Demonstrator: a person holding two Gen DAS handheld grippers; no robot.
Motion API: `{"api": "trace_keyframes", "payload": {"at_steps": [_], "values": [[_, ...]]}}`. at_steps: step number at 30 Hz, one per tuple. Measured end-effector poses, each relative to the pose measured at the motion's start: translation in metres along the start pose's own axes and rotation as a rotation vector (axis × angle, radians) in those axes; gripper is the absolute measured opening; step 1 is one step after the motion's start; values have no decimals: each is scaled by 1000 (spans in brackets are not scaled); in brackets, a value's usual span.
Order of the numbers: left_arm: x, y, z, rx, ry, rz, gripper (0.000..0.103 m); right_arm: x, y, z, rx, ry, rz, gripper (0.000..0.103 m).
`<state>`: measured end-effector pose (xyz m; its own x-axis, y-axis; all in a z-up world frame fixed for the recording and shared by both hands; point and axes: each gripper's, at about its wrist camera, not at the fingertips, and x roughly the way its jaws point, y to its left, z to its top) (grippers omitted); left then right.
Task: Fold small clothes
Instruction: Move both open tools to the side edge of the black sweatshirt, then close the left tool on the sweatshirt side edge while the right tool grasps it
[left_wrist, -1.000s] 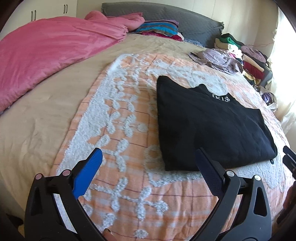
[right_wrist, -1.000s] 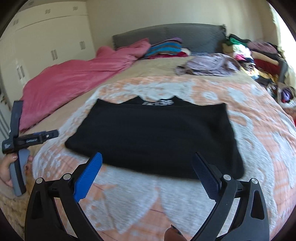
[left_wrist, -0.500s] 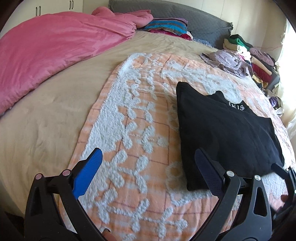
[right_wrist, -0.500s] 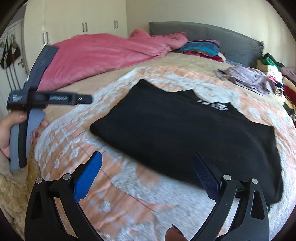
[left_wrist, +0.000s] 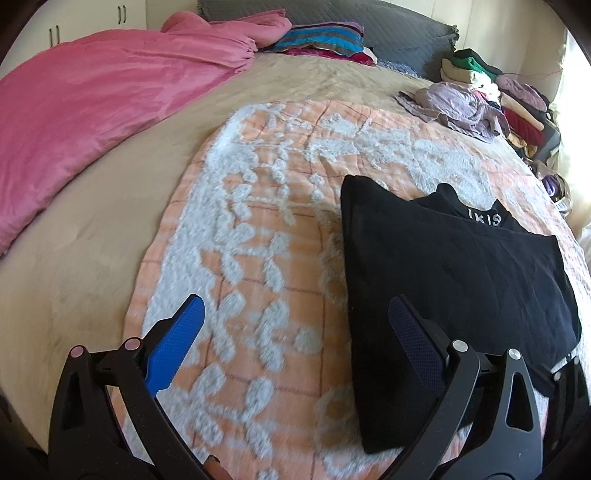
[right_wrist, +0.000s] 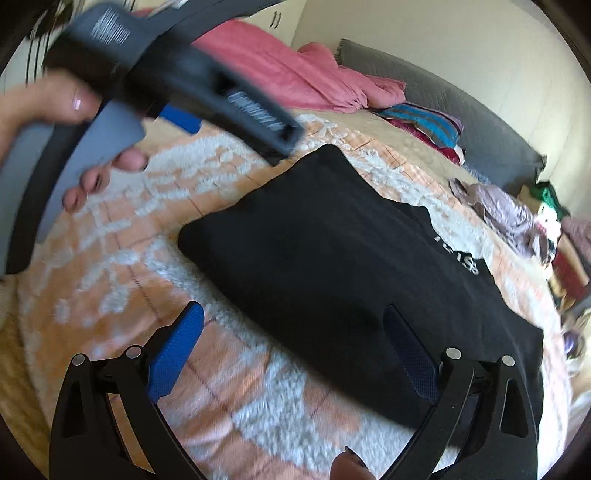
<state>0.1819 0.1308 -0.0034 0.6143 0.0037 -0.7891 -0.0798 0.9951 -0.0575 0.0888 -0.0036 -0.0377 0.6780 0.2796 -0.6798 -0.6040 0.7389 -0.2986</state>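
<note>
Garment (left_wrist: 450, 273), partial white lettering "IKIS"

Bed (left_wrist: 92, 266), pink duvet (left_wrist: 92, 110), peach blanket (left_wrist: 258, 258) under black garment (left_wrist: 461, 277)

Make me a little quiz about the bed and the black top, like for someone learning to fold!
1. True or false: the left hand-held gripper is shut on the black top.
2. What lies right under the black top?
A. pink duvet
B. orange and white blanket
C. striped pillow
3. Fill in: the right hand-held gripper has its jaws ____.

Key:
1. False; it is open and holds nothing.
2. B.
3. Open.
</note>
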Motion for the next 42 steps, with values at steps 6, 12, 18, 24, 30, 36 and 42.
{"api": "trace_keyframes", "payload": {"at_steps": [6, 12, 18, 24, 30, 36, 42], "values": [[15, -6, 11, 13, 16, 4, 93, 23, 4, 9, -37, 7, -64, 98], [28, -5, 25, 4, 31, 6, 93, 38, 2, 22, -59, -4, -123, 91], [39, -8, 32, 6, 57, -6, 93, 27, -8, 26, -30, -84, -86, 42], [45, -16, 39, -8, 86, -66, 93, 6, -10, 24, 11, -160, -84, 15], [50, -28, 47, -52, 148, -178, 93, -6, -14, 22, 53, -182, -56, 10], [57, -43, 52, -69, 194, -242, 56, -21, -25, 17, 124, -220, -31, 9], [36, -65, 57, -46, 145, -287, 14, -46, -37, 8, 176, -271, -50, 8]]}}
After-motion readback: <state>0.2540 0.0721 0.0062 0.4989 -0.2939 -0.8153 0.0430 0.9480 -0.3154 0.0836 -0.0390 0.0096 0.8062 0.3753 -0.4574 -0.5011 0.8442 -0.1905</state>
